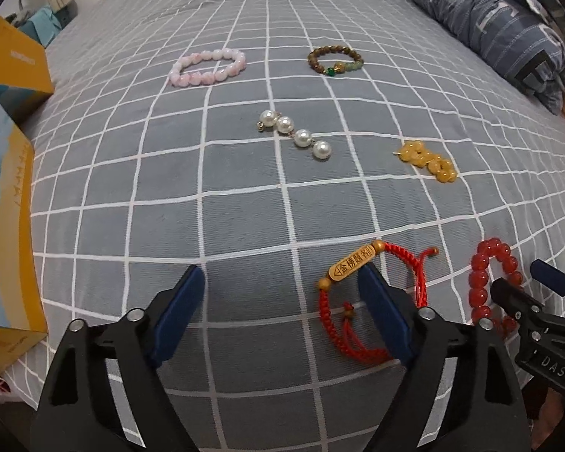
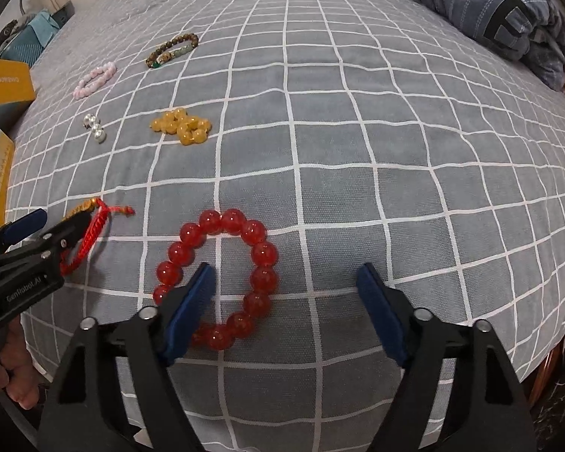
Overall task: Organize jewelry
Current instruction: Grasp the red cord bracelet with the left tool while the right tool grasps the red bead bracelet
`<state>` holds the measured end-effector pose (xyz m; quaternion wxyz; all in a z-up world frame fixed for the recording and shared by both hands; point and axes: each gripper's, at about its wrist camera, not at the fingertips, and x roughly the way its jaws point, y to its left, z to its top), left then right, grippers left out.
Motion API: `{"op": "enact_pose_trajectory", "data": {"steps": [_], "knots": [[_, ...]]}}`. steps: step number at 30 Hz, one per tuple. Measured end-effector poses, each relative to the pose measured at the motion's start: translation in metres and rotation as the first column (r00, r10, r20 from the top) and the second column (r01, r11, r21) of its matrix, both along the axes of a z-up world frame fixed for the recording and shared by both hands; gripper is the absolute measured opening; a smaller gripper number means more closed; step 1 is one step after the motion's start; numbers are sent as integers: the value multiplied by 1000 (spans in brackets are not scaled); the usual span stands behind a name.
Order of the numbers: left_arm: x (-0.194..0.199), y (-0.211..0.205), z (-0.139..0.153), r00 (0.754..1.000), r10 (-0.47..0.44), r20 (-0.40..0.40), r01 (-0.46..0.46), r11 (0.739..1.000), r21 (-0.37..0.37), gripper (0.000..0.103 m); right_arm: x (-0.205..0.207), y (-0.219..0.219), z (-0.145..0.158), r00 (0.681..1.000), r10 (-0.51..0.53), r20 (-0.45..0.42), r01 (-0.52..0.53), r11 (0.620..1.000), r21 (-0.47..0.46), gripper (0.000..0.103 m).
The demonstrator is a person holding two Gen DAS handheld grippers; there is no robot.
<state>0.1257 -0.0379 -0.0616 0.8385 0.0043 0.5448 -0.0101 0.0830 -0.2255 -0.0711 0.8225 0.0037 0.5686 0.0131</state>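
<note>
At the far left we saw yellow boxes [image 1: 13, 203] against the edge of the bed [image 1: 245, 207], whose grey checked cover carried all the jewelry. Moving right, a pink bead bracelet [image 1: 208, 67] lay well back, with a string of pearls [image 1: 295, 133] nearer, a brown bead bracelet [image 1: 335, 60] beyond it, and a yellow bead cluster [image 1: 429, 161] further right. Our left gripper [image 1: 282, 297] had its jaws wide, the right-hand finger over the red cord bracelet [image 1: 342, 301], holding nothing. Just beside it lay the red bead bracelet [image 2: 216, 277]; our right gripper [image 2: 286, 297] stood over it with jaws wide, one finger inside the ring. A folded quilt [image 1: 489, 19] lay far right.
</note>
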Motion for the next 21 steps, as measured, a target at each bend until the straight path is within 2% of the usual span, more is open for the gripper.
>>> {"op": "enact_pose_trajectory", "data": {"steps": [5, 15, 18, 20, 21], "knots": [[-1, 2, 1, 1000, 16, -7, -15, 1000, 17, 66, 5, 0, -2, 1000, 1, -6, -1, 1000, -7, 55], [-7, 4, 5, 999, 33, -25, -32, 999, 32, 47, 6, 1, -1, 1000, -4, -5, 4, 999, -32, 20], [-8, 5, 7, 999, 34, -37, -33, 999, 21, 31, 7, 1, -1, 1000, -6, -7, 6, 999, -35, 16], [-9, 5, 9, 999, 28, -45, -28, 999, 17, 11, 7, 0, -1, 1000, -12, -6, 12, 999, -32, 15], [-10, 5, 10, 999, 23, -46, -22, 1000, 12, 9, 7, -1, -1, 1000, -14, -6, 14, 999, -30, 15]]}}
